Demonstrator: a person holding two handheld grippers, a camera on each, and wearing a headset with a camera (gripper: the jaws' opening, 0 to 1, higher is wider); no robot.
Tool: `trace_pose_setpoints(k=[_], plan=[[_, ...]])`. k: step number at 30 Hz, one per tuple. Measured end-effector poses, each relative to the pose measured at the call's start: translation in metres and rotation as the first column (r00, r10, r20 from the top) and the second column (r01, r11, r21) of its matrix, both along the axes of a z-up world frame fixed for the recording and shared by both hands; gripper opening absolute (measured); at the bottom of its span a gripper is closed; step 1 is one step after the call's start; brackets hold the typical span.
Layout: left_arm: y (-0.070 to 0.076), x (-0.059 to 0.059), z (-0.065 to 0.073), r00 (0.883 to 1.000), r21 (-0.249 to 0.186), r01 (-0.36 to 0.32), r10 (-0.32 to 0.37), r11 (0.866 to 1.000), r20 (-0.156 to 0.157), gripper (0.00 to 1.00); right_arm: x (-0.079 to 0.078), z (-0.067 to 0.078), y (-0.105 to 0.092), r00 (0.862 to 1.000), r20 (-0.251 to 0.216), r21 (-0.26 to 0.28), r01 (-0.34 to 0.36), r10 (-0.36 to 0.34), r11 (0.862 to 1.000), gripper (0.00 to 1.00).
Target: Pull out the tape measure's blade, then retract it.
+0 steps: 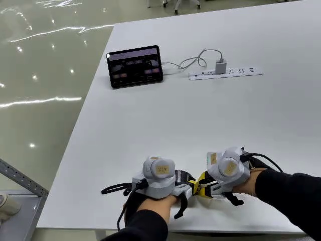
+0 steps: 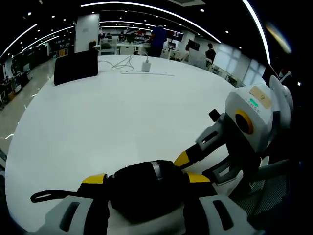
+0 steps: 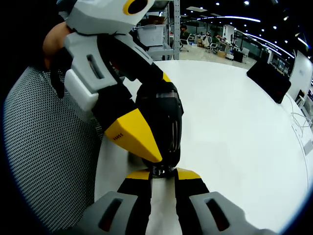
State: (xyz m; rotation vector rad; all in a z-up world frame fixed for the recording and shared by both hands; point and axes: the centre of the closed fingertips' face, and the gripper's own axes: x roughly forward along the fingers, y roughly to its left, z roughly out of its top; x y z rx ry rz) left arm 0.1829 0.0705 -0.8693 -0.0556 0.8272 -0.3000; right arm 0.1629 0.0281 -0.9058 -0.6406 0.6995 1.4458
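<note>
White bench (image 1: 210,130) gives room: the pull should run slow, straight and level along it, without twisting. On its far side, one tablet (image 1: 135,66) and one power strip (image 1: 228,74). At its near edge, two grippers: left gripper (image 2: 145,178) clamped on the one black tape measure (image 2: 146,196), right gripper (image 3: 164,175) apparently pinching the blade tip (image 3: 159,171).

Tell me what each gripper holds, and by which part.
The left gripper clamps the tape measure by the sides of its black case. The right gripper pinches what looks like the blade's end tab at the case mouth.
</note>
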Motion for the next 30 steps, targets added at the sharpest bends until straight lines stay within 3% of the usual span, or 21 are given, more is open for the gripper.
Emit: trace_pose_setpoints(k=[8,12,14,16,18,20,23,25,26,27,28,30], plan=[[-0.001,0.000,0.000,1.000,-0.005,0.014,-0.014,1.000,0.007,0.58,0.005,0.005,-0.009,0.998,-0.040,0.005,0.052,-0.051,0.999,0.31],[0.000,-0.001,0.002,1.000,-0.017,0.025,-0.025,1.000,0.001,0.58,0.005,0.011,-0.011,0.998,-0.034,0.016,0.050,-0.049,0.999,0.43],[0.001,0.000,0.005,0.999,-0.028,0.038,-0.038,0.999,0.009,0.58,0.006,0.014,-0.013,0.998,-0.037,0.022,0.056,-0.055,0.998,0.48],[0.004,0.005,0.011,0.998,-0.024,0.053,-0.052,0.998,0.043,0.60,0.007,0.017,-0.014,0.998,-0.033,0.030,0.061,-0.060,0.998,0.54],[0.002,0.004,0.011,0.996,-0.052,0.085,-0.083,0.995,0.027,0.60,0.008,0.020,-0.016,0.997,-0.029,0.038,0.065,-0.064,0.997,0.54],[-0.001,0.004,0.013,0.991,-0.076,0.134,-0.132,0.988,0.036,0.62,0.009,0.023,-0.018,0.997,-0.024,0.040,0.075,-0.074,0.996,0.60],[0.003,0.008,0.018,0.971,-0.029,0.225,-0.222,0.974,0.087,0.75,0.011,0.029,-0.023,0.995,-0.023,0.049,0.094,-0.093,0.994,0.67],[0.000,0.002,0.021,0.969,-0.100,0.246,-0.241,0.964,0.062,0.80,0.014,0.033,-0.029,0.992,-0.030,0.054,0.125,-0.124,0.991,0.73],[0.002,0.002,0.022,0.964,-0.109,0.265,-0.259,0.958,0.062,0.81,0.016,0.036,-0.033,0.989,-0.033,0.062,0.145,-0.143,0.987,0.77],[0.007,0.001,0.021,0.961,-0.090,0.276,-0.271,0.957,0.061,0.83,0.017,0.039,-0.036,0.988,-0.032,0.066,0.156,-0.154,0.986,0.81],[0.013,0.004,0.022,0.948,-0.048,0.309,-0.304,0.950,0.094,0.90,0.019,0.042,-0.041,0.985,-0.026,0.073,0.169,-0.168,0.983,0.85],[0.020,0.004,0.023,0.944,-0.040,0.315,-0.309,0.948,0.115,0.99,0.023,0.048,-0.047,0.982,-0.017,0.094,0.191,-0.191,0.977,0.90]])
